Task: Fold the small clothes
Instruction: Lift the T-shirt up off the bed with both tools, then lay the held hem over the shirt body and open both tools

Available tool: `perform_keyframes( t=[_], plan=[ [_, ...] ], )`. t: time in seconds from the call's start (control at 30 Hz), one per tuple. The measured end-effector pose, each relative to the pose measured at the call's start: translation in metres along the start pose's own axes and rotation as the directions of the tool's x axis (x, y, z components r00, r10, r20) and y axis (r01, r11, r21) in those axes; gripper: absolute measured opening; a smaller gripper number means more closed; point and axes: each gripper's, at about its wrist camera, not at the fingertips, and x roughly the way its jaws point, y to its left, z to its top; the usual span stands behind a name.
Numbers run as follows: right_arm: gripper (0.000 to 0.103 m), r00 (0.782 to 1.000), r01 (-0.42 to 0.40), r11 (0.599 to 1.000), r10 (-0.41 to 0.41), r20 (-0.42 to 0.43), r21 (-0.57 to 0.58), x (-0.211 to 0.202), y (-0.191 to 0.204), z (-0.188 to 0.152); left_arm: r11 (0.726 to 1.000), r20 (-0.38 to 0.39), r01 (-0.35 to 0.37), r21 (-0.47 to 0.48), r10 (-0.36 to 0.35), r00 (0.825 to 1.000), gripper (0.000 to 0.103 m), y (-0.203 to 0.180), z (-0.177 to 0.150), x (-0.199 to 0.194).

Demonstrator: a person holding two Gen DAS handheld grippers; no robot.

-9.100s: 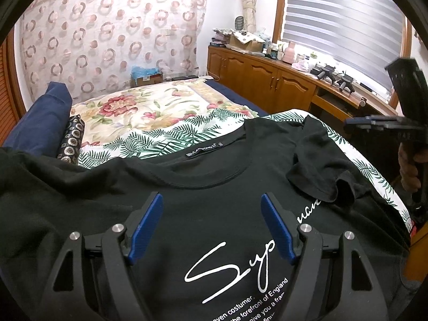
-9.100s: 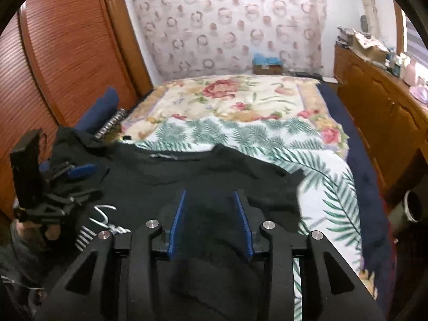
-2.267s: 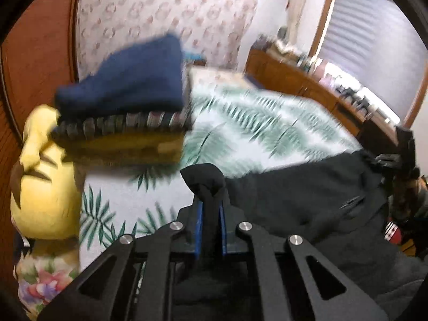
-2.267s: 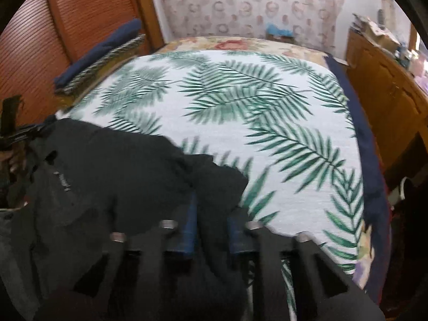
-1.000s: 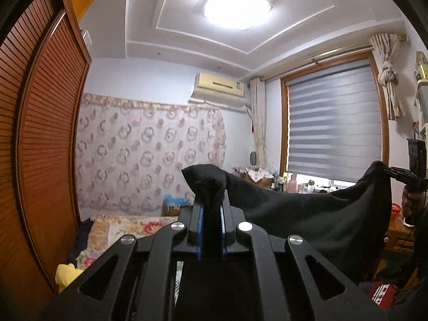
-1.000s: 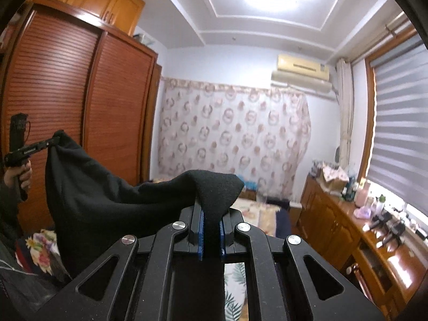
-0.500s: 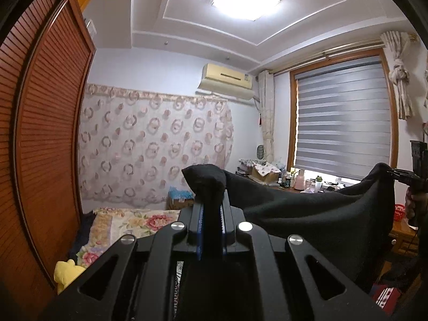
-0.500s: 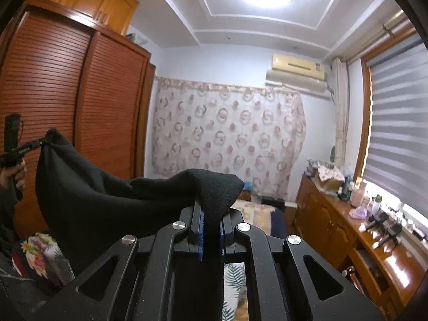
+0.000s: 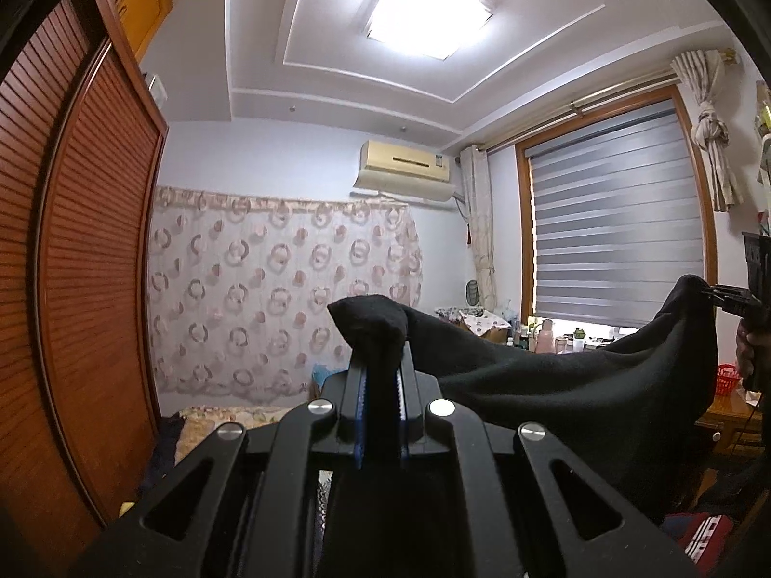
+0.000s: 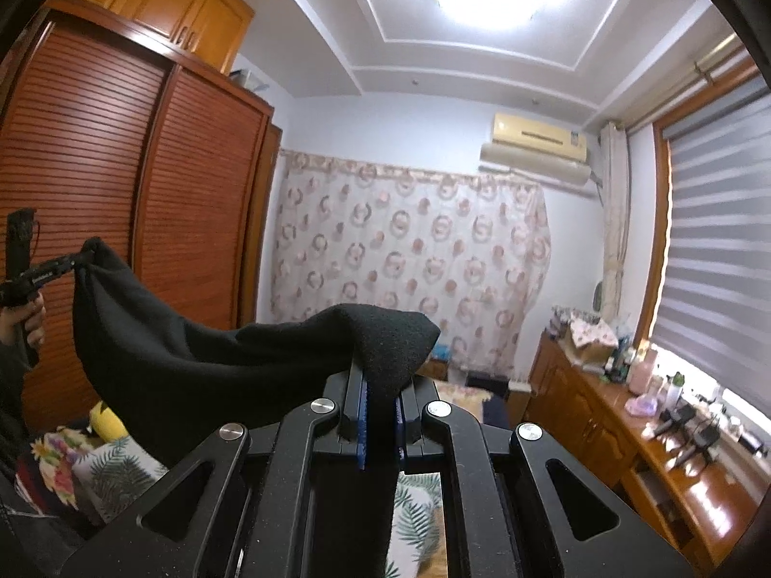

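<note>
Aloft, black shirt (image 9: 554, 385) slung between left claw (image 9: 379, 385), right claw (image 10: 380, 402), both clenched on it

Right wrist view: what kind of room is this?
Most likely a home bedroom: a bed with a leaf-print cover, a tall slatted wooden wardrobe, and a wall air conditioner above a patterned curtain.

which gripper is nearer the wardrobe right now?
Left. The left gripper holds its end of the black shirt on the wardrobe side; the right gripper holds the other end over by the window blind.
</note>
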Motion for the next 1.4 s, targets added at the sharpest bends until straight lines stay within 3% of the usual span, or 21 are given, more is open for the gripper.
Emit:
perform_keyframes(
  t=[0.3, 0.43, 0.57, 0.7, 0.73, 0.8, 0.83, 0.87, 0.9, 0.93, 0.97, 1.07, 1.17, 1.27, 1.3, 1.4],
  plan=[
    [0.006, 1.0, 0.013, 0.999, -0.012, 0.02, -0.04, -0.02, 0.001, 0.011, 1.0, -0.016, -0.012, -0.002, 0.012, 1.0, 0.007, 0.003, -0.004, 0.006],
    [0.006, 1.0, 0.016, 0.999, -0.016, -0.016, -0.032, 0.0, -0.005, 0.002, 1.0, -0.082, -0.025, -0.02, 0.023, 0.996, 0.007, 0.013, -0.021, 0.039],
    [0.006, 0.996, 0.012, 1.0, -0.012, -0.094, -0.005, 0.046, -0.018, -0.023, 0.998, -0.189, -0.055, -0.025, 0.05, 0.981, 0.007, 0.025, -0.066, 0.091],
    [0.006, 0.974, 0.012, 1.0, -0.005, -0.225, 0.028, 0.123, -0.035, -0.078, 0.996, -0.327, -0.083, -0.034, 0.067, 0.943, 0.014, 0.042, -0.14, 0.163],
    [0.006, 0.965, 0.01, 0.999, 0.001, -0.263, 0.044, 0.148, -0.041, -0.099, 0.995, -0.365, -0.085, -0.045, 0.063, 0.929, 0.021, 0.048, -0.159, 0.181],
    [0.006, 0.941, 0.021, 0.996, 0.012, -0.339, 0.091, 0.198, -0.052, -0.144, 0.992, -0.471, -0.115, -0.058, 0.075, 0.879, 0.023, 0.061, -0.201, 0.217],
    [0.006, 0.923, 0.041, 0.993, 0.005, -0.384, 0.11, 0.227, -0.057, -0.17, 0.988, -0.522, -0.129, -0.078, 0.07, 0.85, 0.024, 0.066, -0.22, 0.228],
    [0.009, 0.906, 0.053, 0.991, 0.005, -0.423, 0.124, 0.251, -0.061, -0.193, 0.988, -0.533, -0.134, -0.079, 0.072, 0.843, 0.026, 0.065, -0.23, 0.228],
    [0.019, 0.883, 0.062, 0.989, 0.009, -0.469, 0.135, 0.276, -0.065, -0.217, 0.987, -0.54, -0.143, -0.066, 0.085, 0.837, 0.033, 0.062, -0.237, 0.227],
    [0.024, 0.85, 0.099, 0.986, -0.015, -0.526, 0.131, 0.3, -0.068, -0.243, 0.988, -0.549, -0.145, -0.042, 0.099, 0.83, 0.035, 0.055, -0.244, 0.221],
    [0.027, 0.822, 0.136, 0.981, -0.033, -0.569, 0.14, 0.318, -0.072, -0.266, 0.99, -0.562, -0.14, -0.031, 0.098, 0.822, 0.035, 0.051, -0.247, 0.218],
    [0.03, 0.769, 0.185, 0.973, -0.056, -0.636, 0.138, 0.336, -0.077, -0.304, 0.994, -0.585, -0.108, -0.01, 0.082, 0.807, 0.038, 0.035, -0.25, 0.199],
    [0.035, 0.781, 0.189, 0.968, -0.045, -0.623, 0.167, 0.319, -0.079, -0.311, 0.996, -0.606, -0.085, -0.019, 0.056, 0.794, 0.038, 0.022, -0.254, 0.18],
    [0.06, 0.802, 0.174, 0.96, -0.009, -0.598, 0.219, 0.29, -0.075, -0.306, 0.996, -0.627, -0.07, -0.051, 0.023, 0.778, 0.038, 0.013, -0.261, 0.171],
    [0.063, 0.808, 0.164, 0.958, 0.007, -0.589, 0.235, 0.279, -0.072, -0.308, 0.996, -0.633, -0.066, -0.057, 0.015, 0.774, 0.038, 0.007, -0.267, 0.168],
    [0.064, 0.809, 0.156, 0.953, 0.027, -0.587, 0.259, 0.246, -0.051, -0.321, 0.997, -0.649, -0.039, -0.069, -0.015, 0.761, 0.038, -0.003, -0.281, 0.167]
  ],
)
